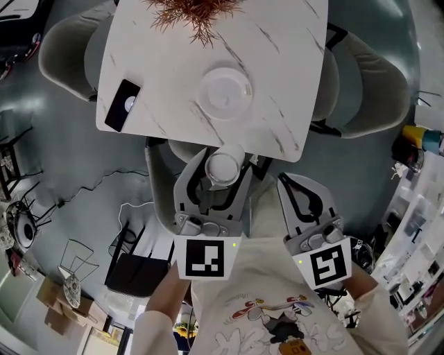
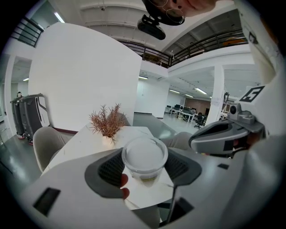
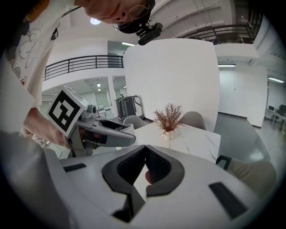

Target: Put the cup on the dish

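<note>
A clear plastic cup (image 1: 223, 167) (image 2: 145, 159) sits upright between the jaws of my left gripper (image 1: 222, 166) (image 2: 144, 170), which is shut on it just short of the table's near edge. The white dish (image 1: 225, 89) lies on the marble table (image 1: 152, 62), past the cup and apart from it. My right gripper (image 1: 297, 186) (image 3: 144, 162) hangs lower right of the table's near edge; its jaws meet at the tips with nothing between them.
A dried reddish plant (image 1: 196, 15) (image 2: 107, 121) (image 3: 168, 117) stands at the table's far side. A black phone (image 1: 122, 105) lies at the table's left edge. Grey chairs (image 1: 66, 48) (image 1: 371, 80) flank the table. Cables and clutter lie on the floor at left.
</note>
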The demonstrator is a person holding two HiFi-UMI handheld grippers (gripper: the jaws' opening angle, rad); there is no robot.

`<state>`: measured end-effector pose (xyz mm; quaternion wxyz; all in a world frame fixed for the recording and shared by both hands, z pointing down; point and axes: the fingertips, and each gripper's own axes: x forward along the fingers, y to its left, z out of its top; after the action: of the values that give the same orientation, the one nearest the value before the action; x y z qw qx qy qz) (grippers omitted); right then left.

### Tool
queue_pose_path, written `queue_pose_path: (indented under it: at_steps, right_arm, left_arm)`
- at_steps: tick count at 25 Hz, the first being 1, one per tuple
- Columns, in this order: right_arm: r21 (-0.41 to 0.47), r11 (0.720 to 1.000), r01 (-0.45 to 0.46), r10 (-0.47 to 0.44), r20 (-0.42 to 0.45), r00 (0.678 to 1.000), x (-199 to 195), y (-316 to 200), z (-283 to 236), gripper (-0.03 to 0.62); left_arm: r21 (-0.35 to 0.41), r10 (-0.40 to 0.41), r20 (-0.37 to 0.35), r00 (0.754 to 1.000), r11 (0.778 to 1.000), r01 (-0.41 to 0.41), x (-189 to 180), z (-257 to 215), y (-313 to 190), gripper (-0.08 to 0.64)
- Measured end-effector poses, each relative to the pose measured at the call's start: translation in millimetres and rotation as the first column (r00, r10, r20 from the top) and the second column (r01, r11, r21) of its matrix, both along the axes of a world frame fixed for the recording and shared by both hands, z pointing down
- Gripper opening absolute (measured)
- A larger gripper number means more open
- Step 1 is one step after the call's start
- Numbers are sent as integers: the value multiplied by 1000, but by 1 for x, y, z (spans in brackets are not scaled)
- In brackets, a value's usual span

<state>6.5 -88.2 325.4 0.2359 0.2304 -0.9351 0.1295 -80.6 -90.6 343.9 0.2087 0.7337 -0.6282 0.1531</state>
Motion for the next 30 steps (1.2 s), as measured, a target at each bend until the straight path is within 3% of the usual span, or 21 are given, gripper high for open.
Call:
queue_pose_path:
  at_steps: [10, 30]
  right_arm:
    - [-9, 995, 96, -96, -63, 993, -16, -7, 53, 5]
    - [-21, 988, 153, -155, -62, 986, -37, -46, 139, 5]
  left_arm:
    - [-42, 0, 32, 999, 999, 1, -8, 45, -15, 278]
    - [-77, -102, 1, 995, 992, 102, -15, 126, -36, 278]
